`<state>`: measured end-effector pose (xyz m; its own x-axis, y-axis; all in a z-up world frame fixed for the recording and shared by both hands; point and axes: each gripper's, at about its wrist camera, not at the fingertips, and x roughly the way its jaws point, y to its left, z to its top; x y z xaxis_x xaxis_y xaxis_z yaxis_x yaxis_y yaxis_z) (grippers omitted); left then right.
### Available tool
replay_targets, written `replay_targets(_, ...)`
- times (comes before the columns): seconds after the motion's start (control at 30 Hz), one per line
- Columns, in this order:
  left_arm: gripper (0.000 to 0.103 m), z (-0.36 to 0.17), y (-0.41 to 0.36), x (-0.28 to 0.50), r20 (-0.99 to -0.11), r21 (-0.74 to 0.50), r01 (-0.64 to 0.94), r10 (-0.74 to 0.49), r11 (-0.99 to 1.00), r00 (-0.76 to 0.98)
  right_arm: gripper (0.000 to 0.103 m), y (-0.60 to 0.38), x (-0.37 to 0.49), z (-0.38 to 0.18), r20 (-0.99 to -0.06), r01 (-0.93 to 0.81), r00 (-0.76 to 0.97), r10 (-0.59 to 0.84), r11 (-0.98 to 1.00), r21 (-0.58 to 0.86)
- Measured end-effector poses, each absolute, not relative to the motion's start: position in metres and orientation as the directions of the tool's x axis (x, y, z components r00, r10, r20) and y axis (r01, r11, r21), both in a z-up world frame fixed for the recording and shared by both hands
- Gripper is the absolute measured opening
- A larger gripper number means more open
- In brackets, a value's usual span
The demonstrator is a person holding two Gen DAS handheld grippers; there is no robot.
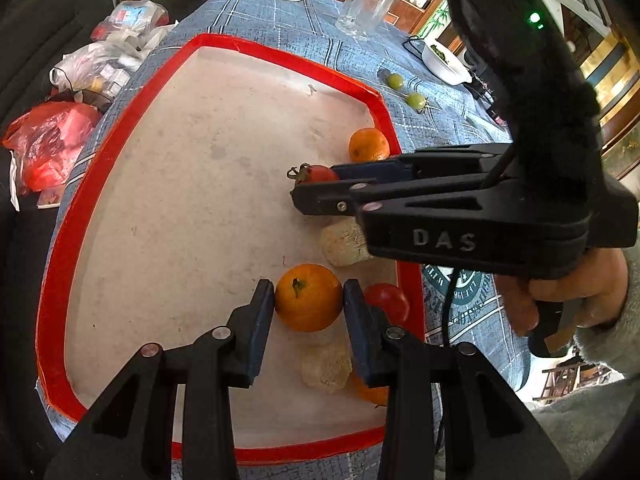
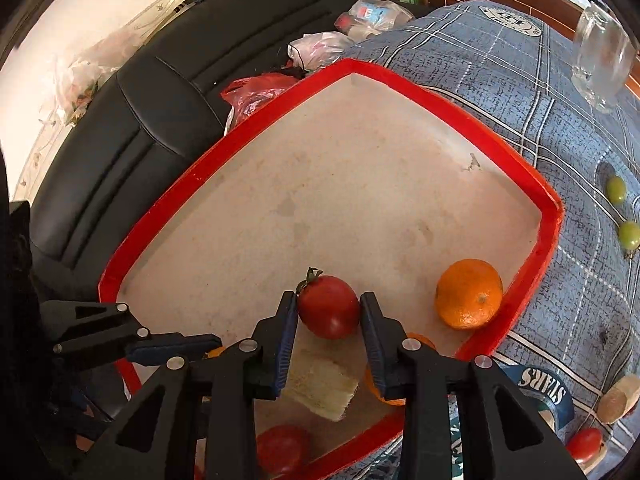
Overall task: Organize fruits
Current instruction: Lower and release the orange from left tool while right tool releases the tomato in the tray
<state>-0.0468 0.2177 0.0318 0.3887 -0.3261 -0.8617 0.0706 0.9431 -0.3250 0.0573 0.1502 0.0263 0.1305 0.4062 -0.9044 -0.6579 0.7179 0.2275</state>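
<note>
A tray with a red rim (image 1: 120, 140) and a pale floor lies on the blue checked cloth. My left gripper (image 1: 308, 292) is shut on an orange (image 1: 308, 300) over the tray's near right part; both pads press its sides. My right gripper (image 2: 329, 300) points down into the tray with a red tomato (image 2: 329, 307) between its fingers. The tomato rests low on the tray and the pads stand just off its sides, so this gripper is open. From the left wrist view the right gripper (image 1: 316, 184) reaches in from the right, held by a hand (image 1: 560, 300).
In the tray lie a second orange (image 2: 468, 294), another tomato (image 1: 388, 300) and pale spongy blocks (image 1: 344, 242). Two green grapes (image 1: 395, 81), a tomato (image 2: 584, 444), a glass jar (image 1: 368, 4) and a white bowl (image 1: 444, 60) are on the cloth. Plastic bags (image 1: 52, 140) lie on a black sofa (image 2: 140, 120).
</note>
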Motion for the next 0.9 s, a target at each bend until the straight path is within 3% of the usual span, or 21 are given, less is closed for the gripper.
replay_targets(0.13, 0.034, 0.032, 0.217, -0.046, -0.866, -0.319, 0.058, -0.316, 0.946, 0.389, 0.038, 0.137, 0.053, 0.041, -0.882, -0.638, 0.142, 0.45, 0.723, 0.267)
replay_targets(0.17, 0.041, 0.032, 0.217, -0.046, -0.868, -0.314, 0.048, -0.308, 0.948, 0.389, 0.04, 0.133, 0.052, 0.045, -0.875, -0.63, 0.146, 0.461, 0.725, 0.277)
replay_targets(0.2, 0.055, 0.032, 0.218, -0.046, -0.872, -0.306, 0.031, -0.294, 0.951, 0.391, 0.043, 0.128, 0.052, 0.049, -0.87, -0.622, 0.151, 0.469, 0.73, 0.285)
replay_targets(0.27, 0.061, 0.033, 0.222, -0.047, -0.866, -0.311, 0.008, -0.287, 0.95, 0.409, 0.046, 0.115, 0.049, 0.057, -0.856, -0.601, 0.159, 0.491, 0.736, 0.31)
replay_targets(0.5, 0.062, 0.046, 0.228, -0.048, -0.844, -0.318, -0.046, -0.261, 0.947, 0.468, 0.052, 0.049, 0.034, 0.072, -0.808, -0.483, 0.217, 0.548, 0.78, 0.399)
replay_targets(0.73, 0.063, 0.061, 0.216, -0.047, -0.835, -0.288, -0.035, -0.233, 0.957, 0.499, 0.053, -0.036, 0.015, 0.056, -0.829, -0.334, 0.271, 0.49, 0.855, 0.396)
replay_targets(0.9, 0.063, 0.071, 0.189, -0.04, -0.824, -0.304, 0.031, -0.279, 0.952, 0.492, 0.053, -0.081, 0.005, 0.046, -0.847, -0.254, 0.29, 0.446, 0.889, 0.381)
